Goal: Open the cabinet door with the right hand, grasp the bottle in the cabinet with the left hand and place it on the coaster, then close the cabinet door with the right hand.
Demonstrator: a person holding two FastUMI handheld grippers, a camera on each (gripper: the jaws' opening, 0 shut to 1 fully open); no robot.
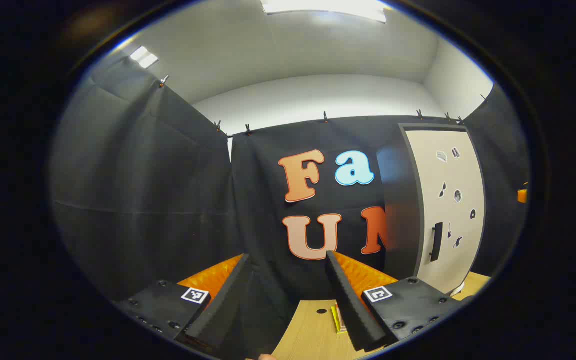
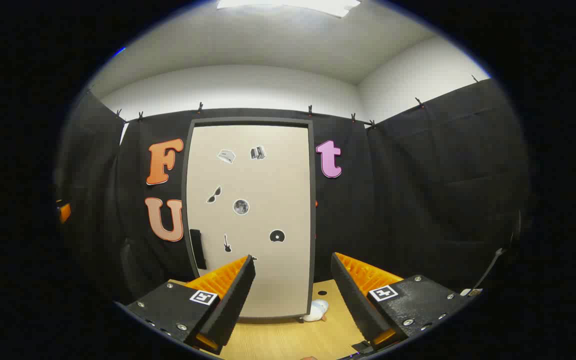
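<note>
The cabinet stands upright on the wooden table, its beige door (image 2: pixel 250 215) closed and dotted with small stickers. A black handle (image 2: pixel 197 248) sits on the door's lower left edge. My right gripper (image 2: pixel 292 262) faces the door squarely, open, with nothing between its fingers. In the left gripper view the same cabinet door (image 1: pixel 450 210) is at the right, seen at an angle, with its handle (image 1: pixel 436 242). My left gripper (image 1: pixel 287 260) is open and empty, pointing at the cloth wall left of the cabinet. The bottle is hidden behind the closed door. A flat yellow-edged piece (image 1: pixel 338 318) lies on the table by the left gripper's right finger.
The wooden table (image 2: pixel 288 337) runs under both grippers. A small white object (image 2: pixel 316 310) lies at the cabinet's lower right corner. A dark round hole (image 1: pixel 321 311) marks the tabletop. Black cloth walls close the booth on all sides.
</note>
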